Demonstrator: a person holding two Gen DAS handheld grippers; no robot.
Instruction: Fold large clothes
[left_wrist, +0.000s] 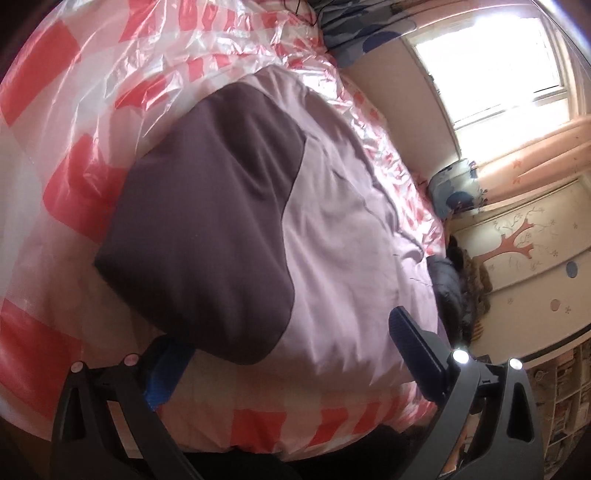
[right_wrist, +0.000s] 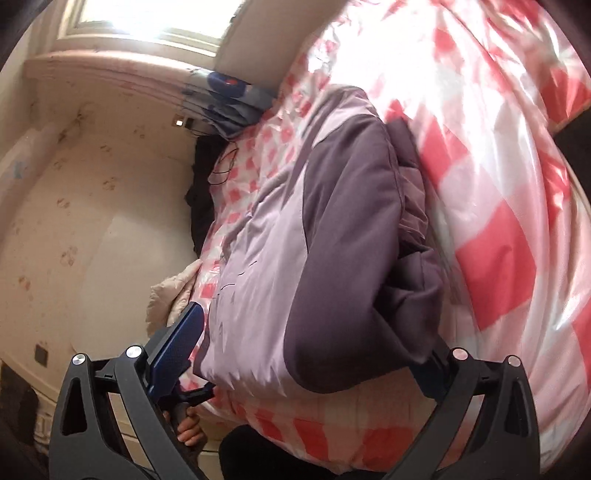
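Lilac-and-plum jacket (left_wrist: 229, 221) lies folded on checked plastic sheet (left_wrist: 59, 173), unlabelled, both grippers' jaws spread wide

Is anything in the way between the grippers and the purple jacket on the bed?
Nothing visible is. The jacket lies on the checked plastic sheet, and each hand-held gripper, left and right, is open right at its near edge.

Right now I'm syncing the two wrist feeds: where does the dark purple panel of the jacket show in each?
Left wrist: dark purple panel left of centre, over the left finger.
Right wrist: dark purple panel centre, running down towards the right finger.
Shared landmark: the red-and-white checked plastic sheet under the jacket.
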